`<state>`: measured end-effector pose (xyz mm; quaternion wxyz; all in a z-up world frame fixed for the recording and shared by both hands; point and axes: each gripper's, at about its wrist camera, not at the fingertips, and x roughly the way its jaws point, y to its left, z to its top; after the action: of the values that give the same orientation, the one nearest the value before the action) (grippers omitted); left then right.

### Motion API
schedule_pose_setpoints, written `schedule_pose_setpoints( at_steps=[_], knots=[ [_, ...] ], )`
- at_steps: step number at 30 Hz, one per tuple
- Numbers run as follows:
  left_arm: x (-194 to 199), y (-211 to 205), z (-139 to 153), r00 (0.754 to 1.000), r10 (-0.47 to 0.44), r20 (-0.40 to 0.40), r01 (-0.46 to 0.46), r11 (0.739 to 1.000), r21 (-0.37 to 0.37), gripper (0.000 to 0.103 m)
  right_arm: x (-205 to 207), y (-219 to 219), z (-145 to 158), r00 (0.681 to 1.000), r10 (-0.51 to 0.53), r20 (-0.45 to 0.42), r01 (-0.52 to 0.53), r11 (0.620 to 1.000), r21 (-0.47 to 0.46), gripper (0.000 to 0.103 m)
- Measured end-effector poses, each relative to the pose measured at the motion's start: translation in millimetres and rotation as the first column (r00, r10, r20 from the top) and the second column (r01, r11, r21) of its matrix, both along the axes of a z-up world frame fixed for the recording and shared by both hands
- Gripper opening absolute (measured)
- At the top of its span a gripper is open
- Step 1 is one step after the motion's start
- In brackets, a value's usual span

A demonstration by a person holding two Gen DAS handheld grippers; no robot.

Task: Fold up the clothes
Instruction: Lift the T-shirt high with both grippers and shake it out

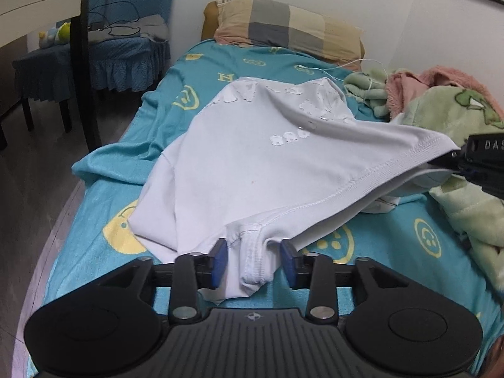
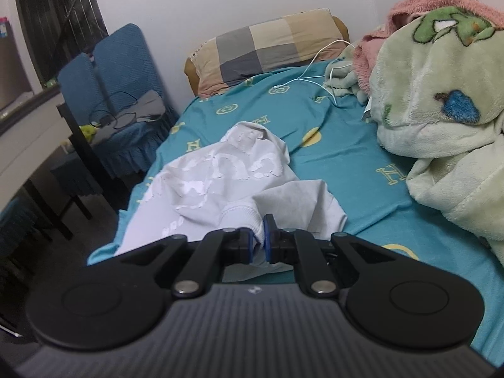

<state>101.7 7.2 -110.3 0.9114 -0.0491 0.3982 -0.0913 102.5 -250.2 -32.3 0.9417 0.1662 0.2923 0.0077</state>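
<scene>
A white T-shirt [image 1: 252,157] with a cracked white print lies spread on the teal bed sheet [image 1: 393,236]. My left gripper [image 1: 254,260] is low at the shirt's near end. Its blue pads [image 1: 219,260] stand apart on either side of a ribbed fold of the shirt and do not press it. My right gripper [image 2: 259,240] is shut on a ribbed edge of the shirt [image 2: 220,182] and holds that corner lifted off the bed. In the left wrist view the right gripper [image 1: 453,157] shows at the right edge, with the hem stretched up to it.
A checked pillow [image 1: 283,28] lies at the head of the bed by the wall. A green and pink fleece blanket [image 1: 456,119] is heaped along the right side, with a white cable [image 2: 315,72] beside it. Blue-covered chairs [image 1: 126,47] and a table stand left of the bed.
</scene>
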Motion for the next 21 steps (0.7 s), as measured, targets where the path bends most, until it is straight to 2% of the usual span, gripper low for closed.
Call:
schedule_pose_setpoints(
  at_steps=[5,7,9,11,14,15,16,19,21],
  knots=[
    [8.1,-25.5,-10.4,1.0,-0.02,0.022,0.017,0.996,0.092,0.052,-0.9,-4.8,2.1,1.0,0.008,0.003,-0.008,0.998,0.058,0.009],
    [13.4,-29.7,-13.7,0.998,0.018,0.053,-0.023,0.994,0.107,0.053,-1.7,-5.4,4.3,1.0,0.013,0.013,-0.013,0.998,0.068,0.009],
    [17.0,-27.8,-14.6,0.994,0.067,0.087,-0.074,0.995,0.073,0.053,-4.4,-5.9,6.9,0.999,0.012,0.032,-0.015,0.997,0.073,0.009],
    [15.1,-16.5,-9.8,0.986,0.124,0.115,-0.123,0.992,-0.015,0.053,-7.1,-6.0,9.9,0.999,0.01,0.052,-0.014,0.998,0.068,0.009],
    [12.8,1.2,-1.4,0.974,0.189,0.128,-0.171,0.975,-0.139,0.054,-9.3,-5.6,13.2,0.997,0.003,0.074,-0.007,0.999,0.054,0.009],
    [13.6,3.3,0.2,0.971,0.204,0.126,-0.186,0.972,-0.14,0.054,-9.7,-5.5,13.9,0.997,0.0,0.079,-0.004,0.999,0.051,0.009],
    [14.1,3.4,0.4,0.971,0.21,0.117,-0.197,0.973,-0.116,0.054,-10.1,-5.4,14.7,0.996,-0.002,0.084,-0.002,0.999,0.048,0.009],
    [17.9,-5.7,-8.4,0.984,0.173,0.033,-0.174,0.985,0.018,0.054,-14.1,-4.1,18.3,0.992,-0.006,0.125,0.002,0.999,0.032,0.01],
    [15.5,-11.3,-17.1,0.987,0.161,-0.007,-0.159,0.982,0.099,0.053,-18.1,-2.3,22.8,0.987,-0.012,0.162,0.011,1.0,0.008,0.01]
  ],
)
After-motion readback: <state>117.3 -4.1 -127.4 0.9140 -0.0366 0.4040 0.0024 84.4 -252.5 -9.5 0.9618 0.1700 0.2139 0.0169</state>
